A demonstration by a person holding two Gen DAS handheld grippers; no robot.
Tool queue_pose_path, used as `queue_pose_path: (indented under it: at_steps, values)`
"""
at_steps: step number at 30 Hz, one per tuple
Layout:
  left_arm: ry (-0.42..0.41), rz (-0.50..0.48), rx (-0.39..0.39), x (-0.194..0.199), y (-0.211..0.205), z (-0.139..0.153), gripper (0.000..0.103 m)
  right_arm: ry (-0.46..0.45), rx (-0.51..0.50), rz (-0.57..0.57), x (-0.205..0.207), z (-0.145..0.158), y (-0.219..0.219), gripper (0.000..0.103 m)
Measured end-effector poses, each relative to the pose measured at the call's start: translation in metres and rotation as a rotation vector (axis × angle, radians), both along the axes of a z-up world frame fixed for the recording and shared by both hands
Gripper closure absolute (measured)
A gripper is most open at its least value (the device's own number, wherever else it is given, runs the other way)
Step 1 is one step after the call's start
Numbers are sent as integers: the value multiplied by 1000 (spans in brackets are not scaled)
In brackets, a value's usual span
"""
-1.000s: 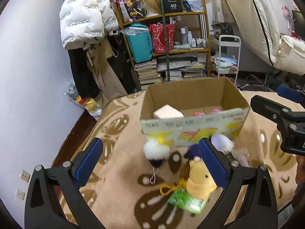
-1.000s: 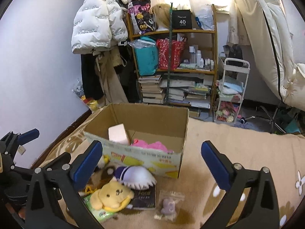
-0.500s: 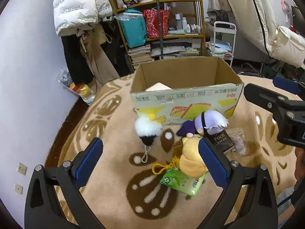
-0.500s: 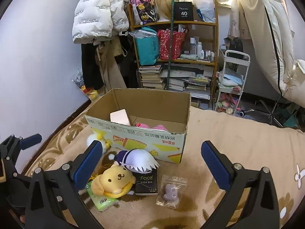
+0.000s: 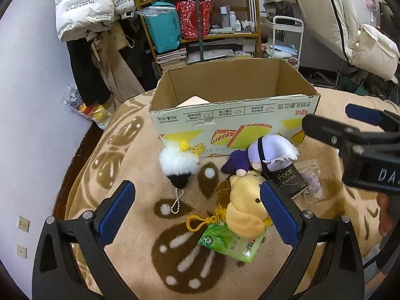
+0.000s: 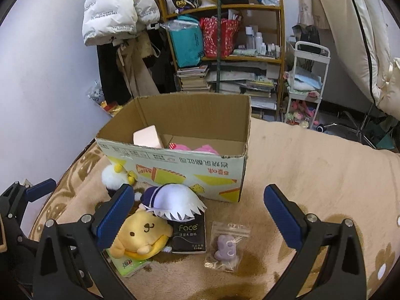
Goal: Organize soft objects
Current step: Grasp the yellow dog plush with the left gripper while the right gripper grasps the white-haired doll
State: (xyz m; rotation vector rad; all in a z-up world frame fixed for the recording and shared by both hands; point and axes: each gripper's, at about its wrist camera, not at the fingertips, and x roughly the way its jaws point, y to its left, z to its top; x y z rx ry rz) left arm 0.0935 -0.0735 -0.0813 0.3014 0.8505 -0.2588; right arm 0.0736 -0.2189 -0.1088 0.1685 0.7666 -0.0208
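An open cardboard box [image 5: 232,115] [image 6: 175,165] stands on a beige carpet, with a pale pink block [image 6: 147,136] and a pink soft thing [image 6: 197,148] inside. In front of it lie a white fluffy pompom [image 5: 177,162], a purple-and-white plush doll [image 5: 265,156] [image 6: 172,202], a yellow dog plush [image 5: 245,207] [image 6: 143,232], a green tissue pack [image 5: 232,243], a black tissue pack [image 6: 188,235] and a bagged purple toy [image 6: 226,246]. My left gripper [image 5: 197,211] is open and empty above the pompom and dog. My right gripper [image 6: 200,216] is open and empty above the doll and bag.
A wooden shelf [image 6: 225,37] with bags, books and bottles stands behind the box. A white puffer jacket [image 5: 85,2] hangs at the left wall. A white trolley [image 6: 307,85] and bedding [image 5: 362,37] are at the right. The carpet edge and dark floor [image 5: 80,145] lie at the left.
Both grippers have dropped lower and tilted down toward the toys in front of the box. The toys now sit between the fingers of each. Both stay open.
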Motion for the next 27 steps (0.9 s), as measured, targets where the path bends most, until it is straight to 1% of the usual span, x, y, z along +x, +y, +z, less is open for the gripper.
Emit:
queue_pose_path:
  at_steps: [4, 6, 11, 15, 27]
  values:
    - [-1, -26, -10, 5, -5, -6, 4, 23, 19, 2, 7, -8, -2, 0]
    - [1, -43, -12, 8, -9, -9, 4, 33, 44, 10, 11, -11, -3, 0]
    - [35, -83, -38, 13, -16, -16, 4, 57, 90, 13, 22, -21, -4, 0]
    - [56, -98, -44, 13, -22, -23, 4, 78, 96, 12, 30, -30, -3, 0]
    - [217, -97, -95, 29, -29, -55, 4, 163, 124, 24, 47, -60, -4, 0]
